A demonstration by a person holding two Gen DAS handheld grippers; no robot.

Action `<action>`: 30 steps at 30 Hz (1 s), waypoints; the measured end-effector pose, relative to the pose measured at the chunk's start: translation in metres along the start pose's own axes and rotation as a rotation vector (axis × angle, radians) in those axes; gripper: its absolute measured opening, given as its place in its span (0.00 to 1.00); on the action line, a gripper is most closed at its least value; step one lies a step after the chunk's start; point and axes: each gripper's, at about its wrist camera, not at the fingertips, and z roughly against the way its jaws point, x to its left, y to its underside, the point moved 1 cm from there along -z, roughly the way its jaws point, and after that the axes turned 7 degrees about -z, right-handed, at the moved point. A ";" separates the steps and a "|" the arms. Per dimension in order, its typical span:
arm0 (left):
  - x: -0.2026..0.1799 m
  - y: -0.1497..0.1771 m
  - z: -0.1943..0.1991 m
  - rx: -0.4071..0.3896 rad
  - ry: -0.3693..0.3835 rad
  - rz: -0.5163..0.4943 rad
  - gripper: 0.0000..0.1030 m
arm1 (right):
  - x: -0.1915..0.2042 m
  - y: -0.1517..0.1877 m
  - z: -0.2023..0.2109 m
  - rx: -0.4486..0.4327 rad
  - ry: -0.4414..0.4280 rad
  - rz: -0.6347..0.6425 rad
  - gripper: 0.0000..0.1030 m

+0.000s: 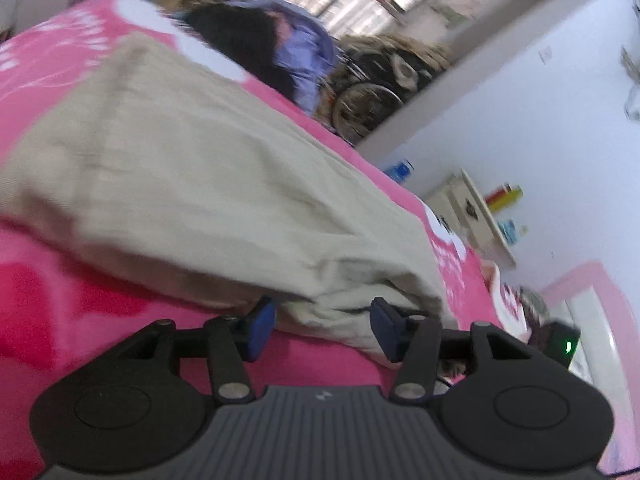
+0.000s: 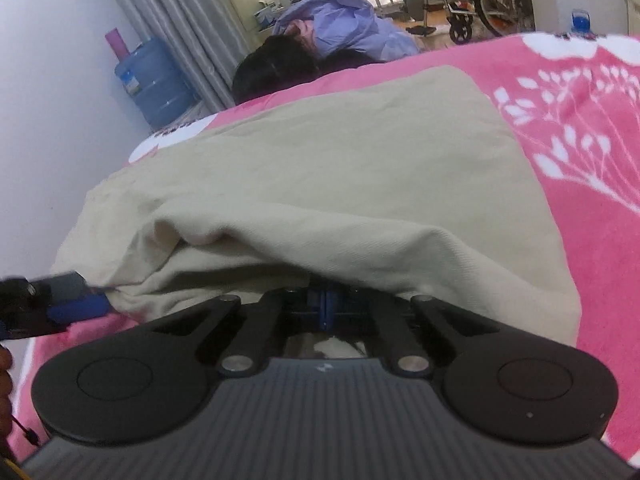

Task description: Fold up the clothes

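Pinching the near hem, the right gripper [image 2: 326, 308] has its jaws closed on the beige garment [image 2: 320, 168], which drapes over them at 12 o'clock. At 9 o'clock the left gripper [image 1: 322, 330] stands with jaws wide apart, the crumpled corner lying just between them, ungripped. Beyond, the garment stretches away across the pink blanket [image 2: 580, 140], long axis running toward 12. Farther still sits a lavender heap [image 2: 344, 28].

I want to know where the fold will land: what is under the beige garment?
The beige garment lies on a pink floral blanket. Whatever is beneath its middle is covered.
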 end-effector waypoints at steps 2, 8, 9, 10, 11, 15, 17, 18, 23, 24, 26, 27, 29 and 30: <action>0.014 -0.001 0.011 -0.033 -0.023 0.058 0.53 | -0.001 -0.001 0.000 0.004 -0.003 -0.016 0.00; 0.050 -0.008 0.034 -0.114 -0.037 0.233 0.51 | 0.000 0.000 -0.003 0.004 -0.003 -0.036 0.00; 0.052 -0.010 0.034 -0.118 -0.042 0.246 0.51 | -0.001 0.001 -0.002 0.005 -0.004 -0.040 0.00; 0.054 -0.011 0.033 -0.117 -0.046 0.260 0.48 | -0.001 0.001 -0.003 0.005 -0.004 -0.043 0.00; 0.055 -0.012 0.032 -0.117 -0.051 0.273 0.44 | -0.001 0.001 -0.003 0.004 -0.004 -0.046 0.00; 0.059 -0.014 0.028 -0.111 -0.090 0.307 0.27 | -0.001 0.002 -0.002 0.003 -0.001 -0.050 0.00; 0.055 -0.015 0.029 -0.113 -0.110 0.297 0.10 | -0.002 0.002 -0.002 0.004 -0.001 -0.050 0.00; 0.052 -0.016 0.031 -0.115 -0.119 0.285 0.08 | -0.002 0.002 -0.002 0.005 -0.002 -0.049 0.00; 0.036 -0.042 0.055 -0.157 -0.098 0.248 0.04 | -0.001 0.003 -0.002 0.008 0.000 -0.046 0.00; 0.033 -0.048 0.059 -0.167 -0.088 0.242 0.04 | -0.001 0.003 -0.001 0.008 0.001 -0.044 0.00; 0.027 -0.060 0.064 -0.171 -0.090 0.219 0.04 | -0.001 0.003 -0.001 0.007 0.002 -0.042 0.00; 0.025 -0.064 0.065 -0.166 -0.099 0.202 0.04 | -0.001 0.004 -0.001 0.006 0.002 -0.043 0.00; 0.023 -0.066 0.066 -0.149 -0.127 0.182 0.04 | -0.001 0.004 0.000 0.005 0.002 -0.043 0.00; 0.024 -0.064 0.065 -0.137 -0.146 0.177 0.04 | -0.002 0.004 0.000 0.005 0.002 -0.043 0.00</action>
